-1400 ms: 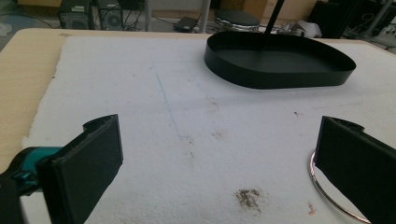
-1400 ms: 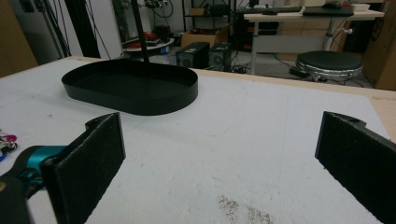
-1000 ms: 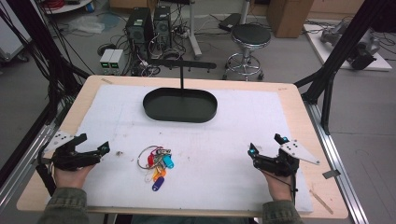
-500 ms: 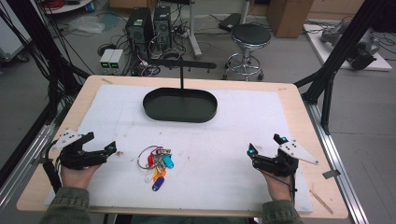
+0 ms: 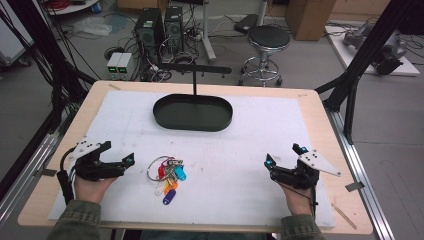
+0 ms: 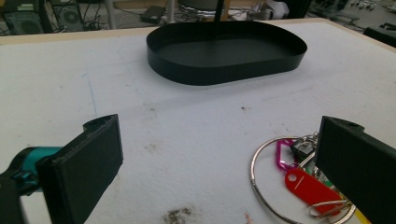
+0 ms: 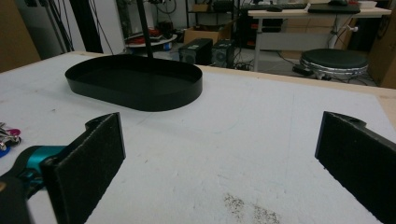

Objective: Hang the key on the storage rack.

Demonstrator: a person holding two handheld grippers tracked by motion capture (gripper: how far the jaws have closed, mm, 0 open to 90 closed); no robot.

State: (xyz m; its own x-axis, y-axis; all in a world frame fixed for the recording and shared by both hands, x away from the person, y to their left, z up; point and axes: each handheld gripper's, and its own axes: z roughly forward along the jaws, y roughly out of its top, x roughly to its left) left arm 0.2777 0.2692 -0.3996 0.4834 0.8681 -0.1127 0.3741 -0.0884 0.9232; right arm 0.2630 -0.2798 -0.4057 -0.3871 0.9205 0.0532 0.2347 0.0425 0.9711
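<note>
White padding covers the wooden table (image 5: 320, 102), cluttered workshop floor beyond. Left gripper (image 5: 129, 161), jaws spread wide, sits just left of the bunch of coloured plastic key tags on a metal ring (image 5: 167, 176); closing askew could catch one tag and swing the rest. Right gripper (image 5: 270, 163) rests released, well apart. Black oval metal tray (image 5: 192, 113) lies far.

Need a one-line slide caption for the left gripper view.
Open left gripper beside a bunch of keys, black oval tray beyond.
</note>
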